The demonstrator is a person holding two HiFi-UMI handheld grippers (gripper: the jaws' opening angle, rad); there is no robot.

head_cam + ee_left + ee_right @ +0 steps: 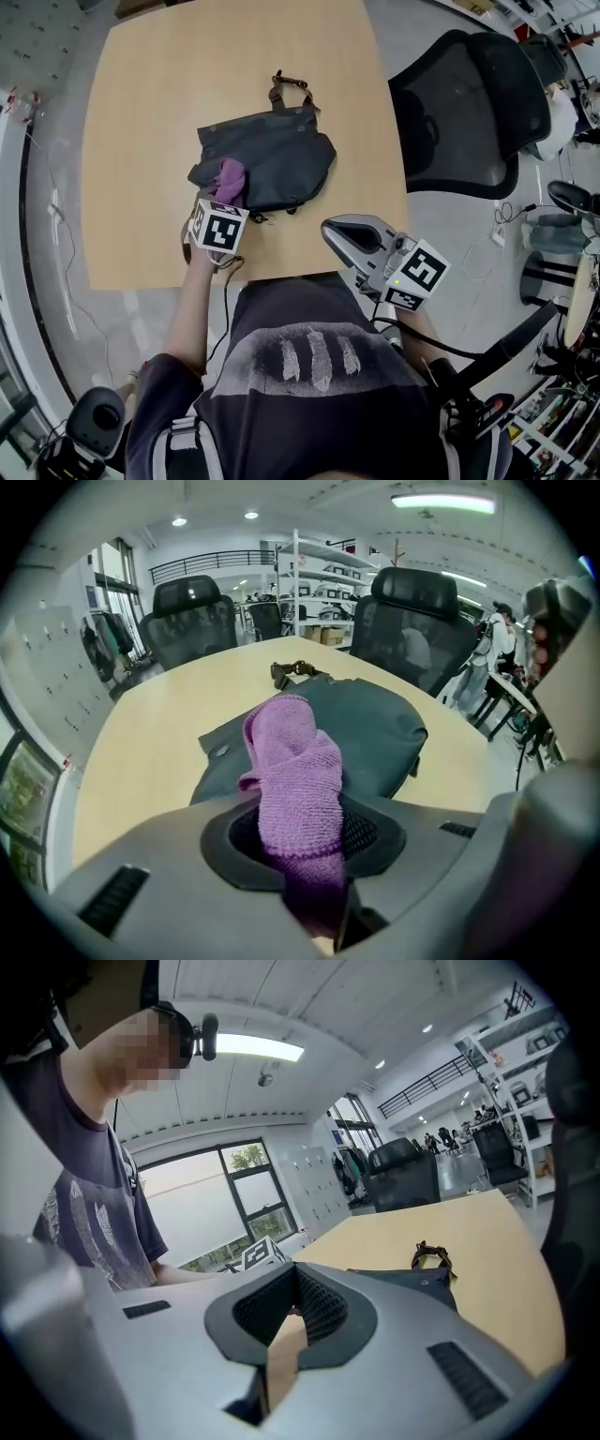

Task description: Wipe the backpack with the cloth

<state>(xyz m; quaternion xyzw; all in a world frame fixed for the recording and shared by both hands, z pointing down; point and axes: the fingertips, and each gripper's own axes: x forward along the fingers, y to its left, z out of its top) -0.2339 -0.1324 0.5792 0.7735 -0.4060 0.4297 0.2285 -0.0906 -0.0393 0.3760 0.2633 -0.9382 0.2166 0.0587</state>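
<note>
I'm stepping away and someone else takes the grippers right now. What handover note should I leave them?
Left gripper: jaws shut on the purple knitted cloth, which rests at the near-left edge of the dark grey fabric backpack lying on the tan wooden table.
Right gripper: jaws shut, empty, at the table's near-right corner.
Done: cloth gripped and at the backpack.
Left: the wiping itself; how much is already wiped doesn't show.

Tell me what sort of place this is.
Most likely an open-plan office or lab workspace: a large wooden meeting table, black mesh office chairs beside it, and white shelving racks with a railed upper gallery behind.
</note>
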